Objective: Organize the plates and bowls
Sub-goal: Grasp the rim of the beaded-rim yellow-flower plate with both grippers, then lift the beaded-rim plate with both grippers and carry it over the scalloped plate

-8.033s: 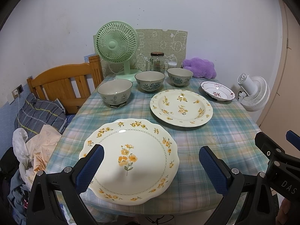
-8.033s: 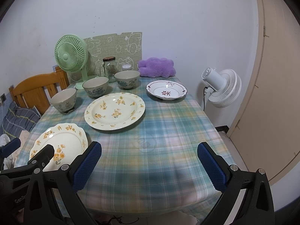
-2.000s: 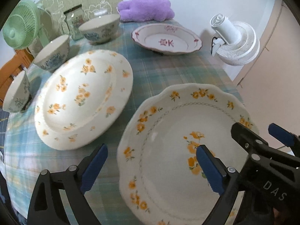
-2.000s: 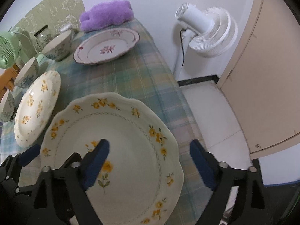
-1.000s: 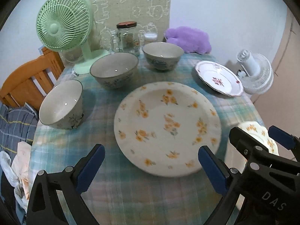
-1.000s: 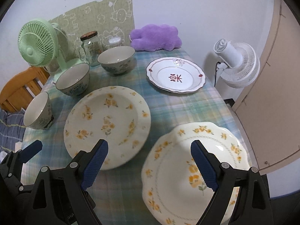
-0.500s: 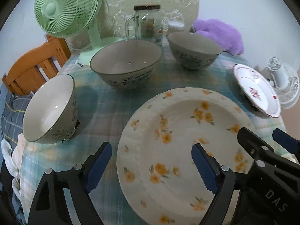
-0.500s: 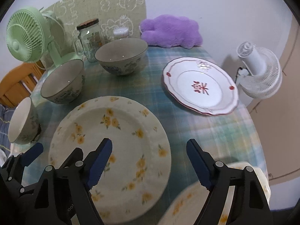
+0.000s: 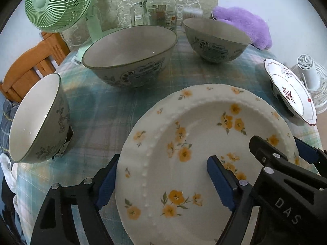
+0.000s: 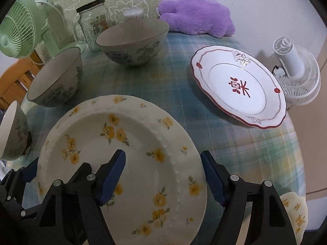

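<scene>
- Dropped in close over the yellow-flower plate (image 9: 204, 143) since a second ago, both grippers; jaws just been narrowing.
- Left gripper (image 9: 161, 183) straddling the plate's left rim, right gripper (image 10: 163, 177) straddling its right rim, jaws spread on both, pads not pressing yet.
- Plate flat on the plaid tablecloth (image 10: 184, 81), scalloped plate (image 10: 294, 210) parked at the near right corner.
- Looks like the pick-up step: next, pinch both rims evenly and lift level.
- Further back: three bowls, red-trimmed plate (image 10: 239, 85).

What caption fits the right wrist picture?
Both open grippers straddle the round yellow-flowered plate on the plaid tablecloth.
</scene>
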Demonstrator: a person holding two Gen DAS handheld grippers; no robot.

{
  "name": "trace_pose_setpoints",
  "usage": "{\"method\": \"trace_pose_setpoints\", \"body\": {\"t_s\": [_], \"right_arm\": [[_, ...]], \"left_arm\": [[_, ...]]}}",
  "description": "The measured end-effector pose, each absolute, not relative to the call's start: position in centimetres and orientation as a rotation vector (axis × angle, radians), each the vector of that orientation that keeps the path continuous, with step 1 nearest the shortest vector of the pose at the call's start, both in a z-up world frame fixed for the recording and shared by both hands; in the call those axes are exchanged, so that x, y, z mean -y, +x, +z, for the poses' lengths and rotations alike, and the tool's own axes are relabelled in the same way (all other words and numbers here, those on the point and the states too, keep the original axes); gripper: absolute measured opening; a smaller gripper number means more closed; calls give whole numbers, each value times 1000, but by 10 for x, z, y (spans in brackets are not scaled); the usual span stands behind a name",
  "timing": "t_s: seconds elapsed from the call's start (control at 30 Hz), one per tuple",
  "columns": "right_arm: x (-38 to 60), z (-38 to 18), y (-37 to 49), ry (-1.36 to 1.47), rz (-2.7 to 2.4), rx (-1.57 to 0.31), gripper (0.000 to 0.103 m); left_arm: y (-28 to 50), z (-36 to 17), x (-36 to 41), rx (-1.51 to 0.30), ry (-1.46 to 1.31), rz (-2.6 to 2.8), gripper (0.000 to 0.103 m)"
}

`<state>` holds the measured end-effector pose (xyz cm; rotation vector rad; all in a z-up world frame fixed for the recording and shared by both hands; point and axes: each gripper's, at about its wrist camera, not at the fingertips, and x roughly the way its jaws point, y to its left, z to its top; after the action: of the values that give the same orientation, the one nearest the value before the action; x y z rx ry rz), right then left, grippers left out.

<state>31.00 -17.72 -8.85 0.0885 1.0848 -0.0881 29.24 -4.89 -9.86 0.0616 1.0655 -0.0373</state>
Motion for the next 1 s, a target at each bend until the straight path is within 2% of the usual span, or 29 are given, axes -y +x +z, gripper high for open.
{"method": "trace_pose_setpoints", "body": {"t_s": [0.4,1.0], "right_arm": [[157,-85,285,84,-26,-1133,74],[143,-87,258,37,58,-1150,62]], "left_arm": [[267,-96,21,-1107,65,-39,83],[240,-95,7,-1123,62,-74,81]]}}
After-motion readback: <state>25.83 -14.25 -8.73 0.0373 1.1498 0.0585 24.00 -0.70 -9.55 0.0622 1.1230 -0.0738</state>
